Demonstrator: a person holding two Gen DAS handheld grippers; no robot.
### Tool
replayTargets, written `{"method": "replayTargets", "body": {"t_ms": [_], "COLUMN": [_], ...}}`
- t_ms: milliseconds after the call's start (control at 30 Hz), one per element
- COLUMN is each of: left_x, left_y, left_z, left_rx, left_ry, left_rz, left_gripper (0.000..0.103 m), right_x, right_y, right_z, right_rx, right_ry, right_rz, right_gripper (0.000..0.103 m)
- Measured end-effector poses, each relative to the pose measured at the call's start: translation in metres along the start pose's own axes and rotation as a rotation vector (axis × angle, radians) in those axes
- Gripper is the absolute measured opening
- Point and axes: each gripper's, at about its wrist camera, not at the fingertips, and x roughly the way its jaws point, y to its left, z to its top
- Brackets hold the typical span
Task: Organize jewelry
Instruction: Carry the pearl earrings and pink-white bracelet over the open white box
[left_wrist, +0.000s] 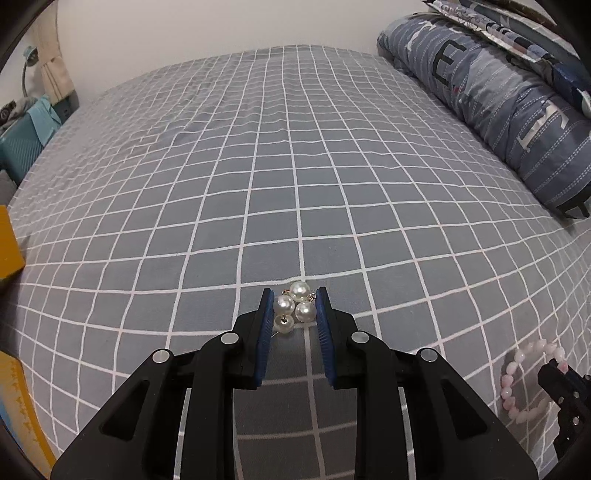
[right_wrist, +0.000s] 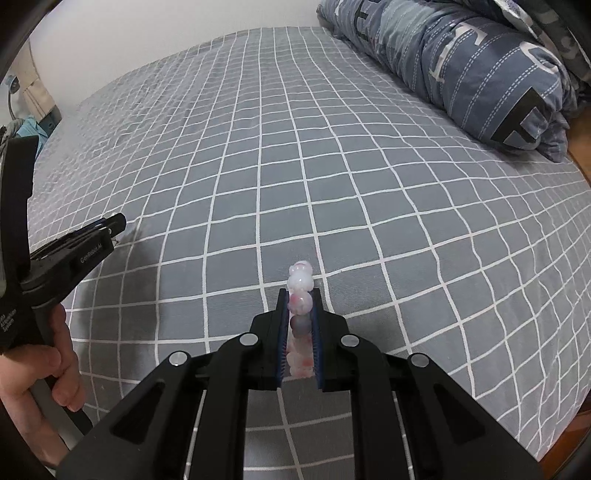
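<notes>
Left wrist: left tool (left_wrist: 294, 295) pinches pearl cluster (left_wrist: 293, 308); right tool (right_wrist: 300, 295) clamps pink bead bracelet (right_wrist: 301, 295).

Both wrist views low, facing bedspread (left_wrist: 295, 166)

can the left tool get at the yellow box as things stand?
Probably not yet. The left tool is shut on the pearl cluster, so it has no free grip. The path looks open: only bare bed sheet lies between it and the yellow box.
</notes>
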Motion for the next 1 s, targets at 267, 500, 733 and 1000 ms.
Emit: {"method": "replayTargets", "body": {"t_ms": [267,500,733,1000], "left_x": [-0.028,-0.054,-0.081,-0.112], "left_y": [0.007,0.021,0.040,0.059], "left_z": [-0.001,-0.004,-0.011,-0.026], "left_rx": [-0.012,-0.026,-0.054,-0.061], "left_ry": [-0.014,-0.026,-0.022,-0.030], "left_rz": [-0.010,0.000,0.014,0.048], "left_gripper": [0.022,0.022,0.022,0.022], "right_x": [-0.026,-0.049,-0.072,-0.092], "right_y": [0.008,0.019,0.036,0.056], "right_z": [-0.004,-0.007,-0.011,-0.018], "right_rx": [-0.015,-0.038,-0.078,-0.102], "right_ry": [-0.032,-0.061,-0.100,-0.130], "right_rz": [0.008,0.008,0.003,0.030], "right_gripper": [0.011,0.011,0.011,0.011]}}
